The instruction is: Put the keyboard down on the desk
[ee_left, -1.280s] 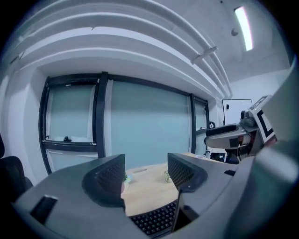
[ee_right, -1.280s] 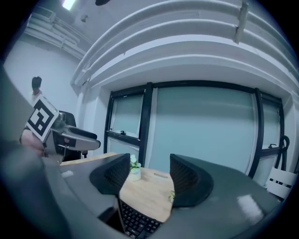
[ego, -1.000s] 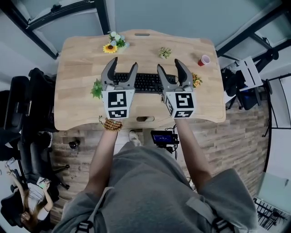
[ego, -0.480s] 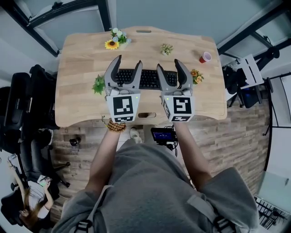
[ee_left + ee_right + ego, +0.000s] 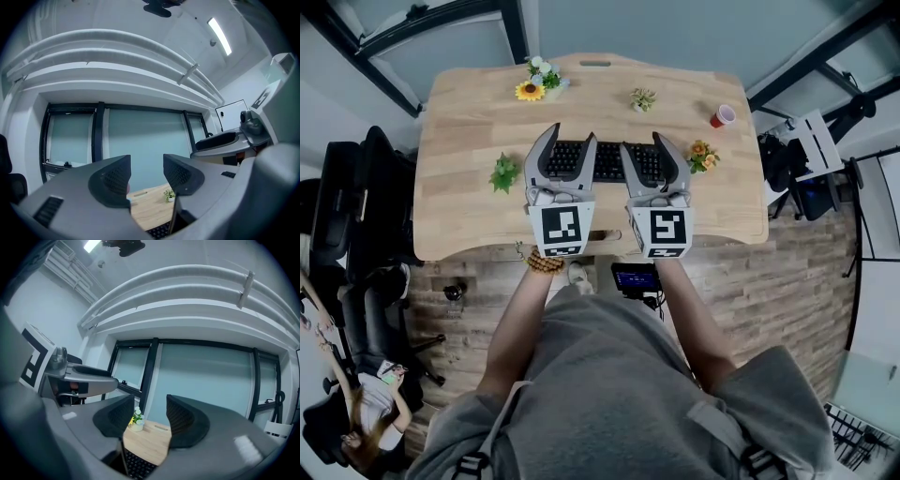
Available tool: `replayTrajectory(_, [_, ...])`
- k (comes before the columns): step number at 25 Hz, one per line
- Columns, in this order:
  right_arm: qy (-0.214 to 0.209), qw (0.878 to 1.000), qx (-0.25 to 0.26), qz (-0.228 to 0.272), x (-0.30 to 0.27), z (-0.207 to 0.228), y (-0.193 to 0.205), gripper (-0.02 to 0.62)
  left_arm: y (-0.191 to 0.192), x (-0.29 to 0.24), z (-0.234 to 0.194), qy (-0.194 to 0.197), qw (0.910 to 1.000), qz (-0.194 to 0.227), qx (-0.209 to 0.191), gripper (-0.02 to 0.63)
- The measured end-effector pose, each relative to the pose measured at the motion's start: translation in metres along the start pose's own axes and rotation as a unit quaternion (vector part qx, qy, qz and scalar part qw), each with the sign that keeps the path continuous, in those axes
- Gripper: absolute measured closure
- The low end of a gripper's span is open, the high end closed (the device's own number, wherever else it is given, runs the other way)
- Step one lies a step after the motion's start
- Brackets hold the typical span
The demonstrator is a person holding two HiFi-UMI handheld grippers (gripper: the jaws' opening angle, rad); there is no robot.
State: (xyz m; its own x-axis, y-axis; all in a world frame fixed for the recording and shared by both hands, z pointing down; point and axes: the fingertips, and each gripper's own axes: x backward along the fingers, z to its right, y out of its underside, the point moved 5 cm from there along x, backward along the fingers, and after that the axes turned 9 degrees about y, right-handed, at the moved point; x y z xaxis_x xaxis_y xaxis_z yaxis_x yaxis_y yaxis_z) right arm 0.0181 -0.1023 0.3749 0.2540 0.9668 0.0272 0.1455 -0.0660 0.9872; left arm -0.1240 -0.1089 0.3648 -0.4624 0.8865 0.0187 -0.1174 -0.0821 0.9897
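Both claws hang over the keyboard (image 5: 605, 161), pointing level toward its far side. My left claw (image 5: 571, 134) covers its left half and my right claw (image 5: 644, 142) its right half. Their jaws have just been closing, yet each pair stands moderately spread. The ribbed dark pads are apart and press on nothing, and only rows of keys show low in each gap. Whether any jaw touches the keys I cannot tell.

That keyboard is a flat black slab lying keys-up on the middle of the desk (image 5: 459, 216). Its long axis runs left to right, in line with the desk's near edge.

Pale wood grain covers the desk, which has rounded corners. Left of the keyboard lies a green sprig (image 5: 502, 173), and orange flowers (image 5: 701, 155) sit just off its right end. Beyond it stand a sunflower pot (image 5: 532, 86) and a small plant (image 5: 643, 98). A red cup (image 5: 721, 118) sits far right. Past the keyboard's far side rise frosted glass panels (image 5: 140, 140) in black frames, and black chairs (image 5: 356, 216) crowd the floor well to its left.
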Motion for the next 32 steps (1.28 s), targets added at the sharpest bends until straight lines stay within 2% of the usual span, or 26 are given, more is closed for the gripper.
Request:
replayTrajectory(10, [0.010, 1.000, 0.001, -0.002, 0.011, -0.001, 0.019, 0.400, 0.017, 0.002, 0.015, 0.008, 1.0000, 0.000, 0.005, 0.411])
replayTrajectory(18, [0.011, 1.000, -0.005, -0.009, 0.016, -0.005, 0.037, 0.439, 0.043, 0.008, 0.020, 0.005, 0.9998, -0.020, 0.009, 0.456])
replayTrajectory(23, [0.012, 1.000, -0.012, -0.026, 0.020, -0.003, 0.050, 0.483, 0.055, 0.013, 0.026, 0.005, 0.9993, -0.031, 0.018, 0.471])
replayTrajectory(32, [0.015, 0.999, -0.006, -0.051, 0.026, 0.001, 0.072, 0.509, 0.072, 0.010, 0.039, 0.015, 0.9986, -0.042, 0.028, 0.517])
